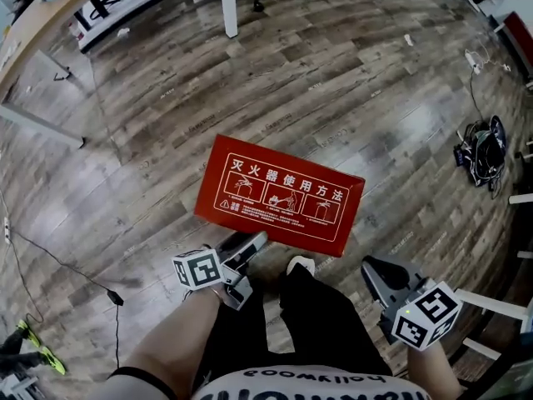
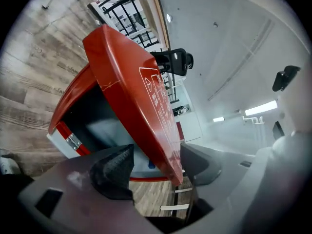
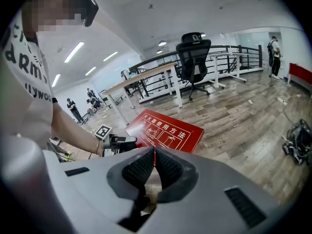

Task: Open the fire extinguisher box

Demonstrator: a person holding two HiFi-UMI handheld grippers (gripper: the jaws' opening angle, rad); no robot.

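The red fire extinguisher box (image 1: 283, 192) lies on the wood floor in front of me, white instruction print on its lid. In the left gripper view the lid (image 2: 131, 77) stands raised off the box, and the dark inside (image 2: 97, 118) and a hinge (image 2: 73, 141) show. My left gripper (image 2: 155, 155) is open, with the lid's free edge between its jaws but neither pad pressing on it. In the head view the left gripper (image 1: 246, 265) sits at the box's near left corner. My right gripper (image 3: 155, 152) is shut and empty. It hovers right of my legs (image 1: 385, 277), apart from the box (image 3: 163, 130).
A bundle of black cables (image 1: 483, 148) lies on the floor to the right. A thin cable (image 1: 83, 277) runs along the left. White desk legs (image 1: 228, 2) and a black office chair (image 3: 193, 50) stand beyond the box. My legs in black shorts (image 1: 308, 315) are between the grippers.
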